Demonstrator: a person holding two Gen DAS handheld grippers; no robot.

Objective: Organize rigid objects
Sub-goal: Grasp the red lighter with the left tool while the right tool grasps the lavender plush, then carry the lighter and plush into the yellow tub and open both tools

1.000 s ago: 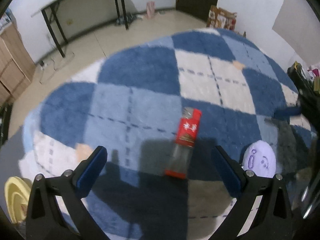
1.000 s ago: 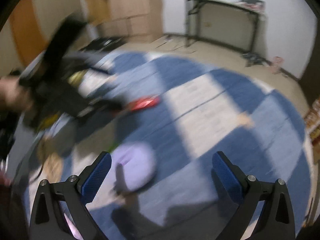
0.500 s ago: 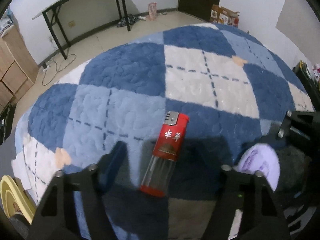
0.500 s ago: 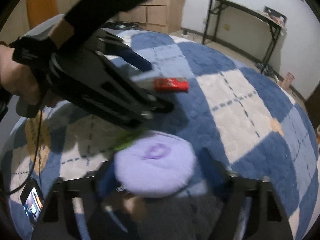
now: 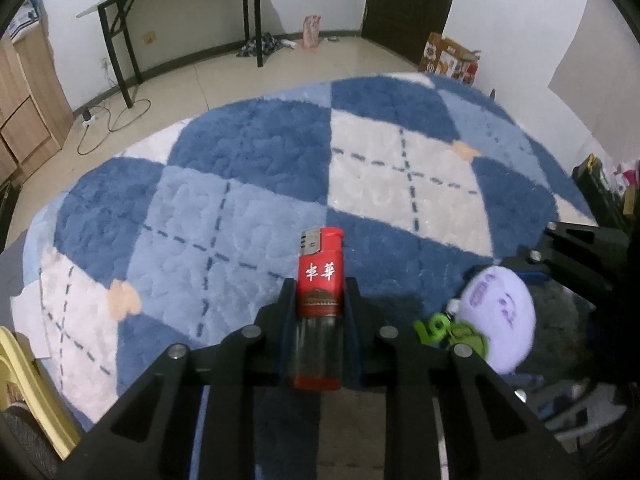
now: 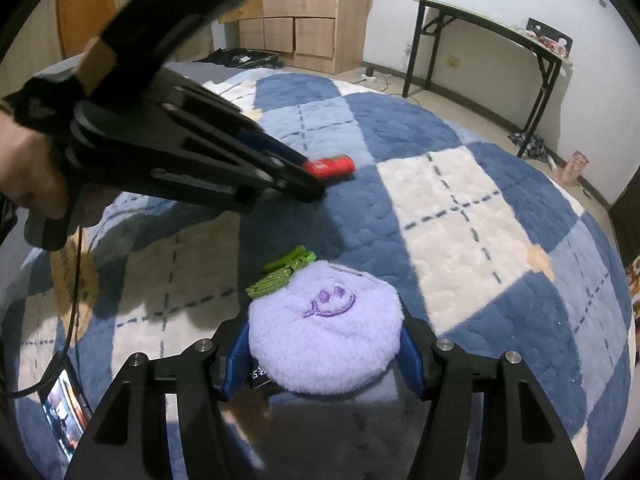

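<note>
Left tongs (image 5: pixel 320 300) were pinching the red lighter (image 5: pixel 320 280) btwn both pads, metal end pointing away from me, clear base toward the camera, over the blue & white checked rug (image 5: pixel 248 216). Right tongs (image 6: pixel 324 348) were clamped on the purple plush pouch (image 6: pixel 324 328) w/ a stitched smiley face, its green leaf tab (image 6: pixel 280 272) sticking out the far side. Pouch sat low over the rug, just right of the lighter. From the right cam I saw my hand (image 6: pixel 24 176) on the left tongs' grip

Dim indoor light — fisheye-warped edges, dark corners, slight blur.
</note>
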